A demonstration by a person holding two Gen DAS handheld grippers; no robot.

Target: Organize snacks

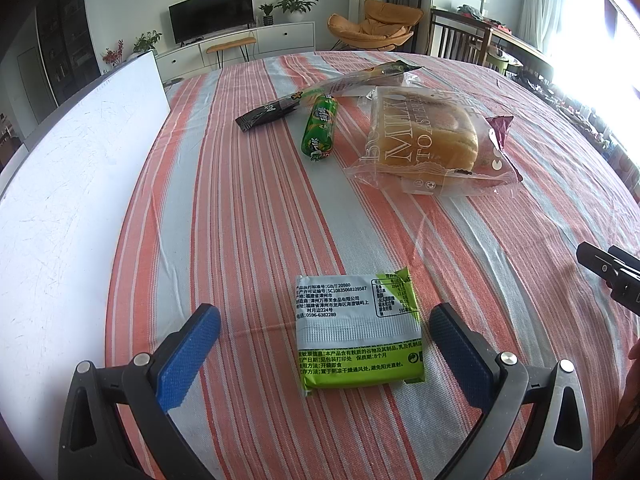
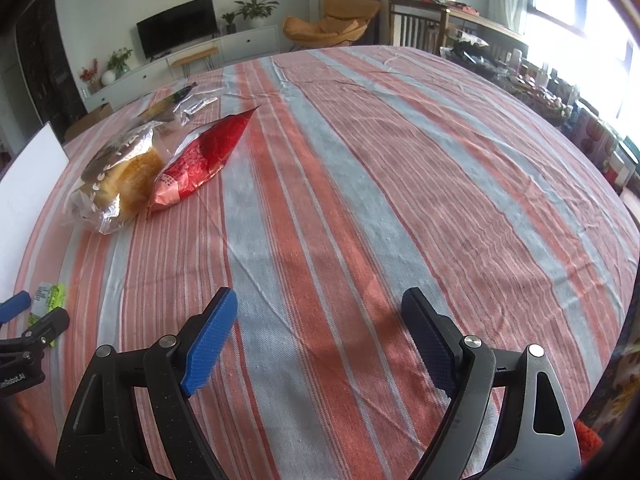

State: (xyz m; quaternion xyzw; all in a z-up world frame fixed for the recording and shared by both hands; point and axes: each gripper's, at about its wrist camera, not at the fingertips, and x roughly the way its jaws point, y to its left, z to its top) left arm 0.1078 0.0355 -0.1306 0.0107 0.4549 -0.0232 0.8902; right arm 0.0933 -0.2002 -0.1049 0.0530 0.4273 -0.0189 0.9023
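Note:
A green and silver snack packet (image 1: 358, 330) lies flat on the striped tablecloth between the wide-apart blue pads of my left gripper (image 1: 324, 324), which is open and does not touch it. Farther off lie a green sausage stick (image 1: 319, 128), a long dark snack stick (image 1: 320, 94) and a clear bag of milk toast bread (image 1: 430, 140). In the right wrist view the bread bag (image 2: 116, 184) rests beside a red snack bag (image 2: 202, 158). My right gripper (image 2: 320, 320) stands open over bare cloth, holding nothing.
A white board (image 1: 76, 184) lies along the table's left side. The striped tablecloth (image 2: 400, 184) stretches wide to the right. Beyond the table stand a TV unit, an orange chair and a cluttered sideboard by the window. The right gripper's black tip (image 1: 612, 276) shows at the left view's edge.

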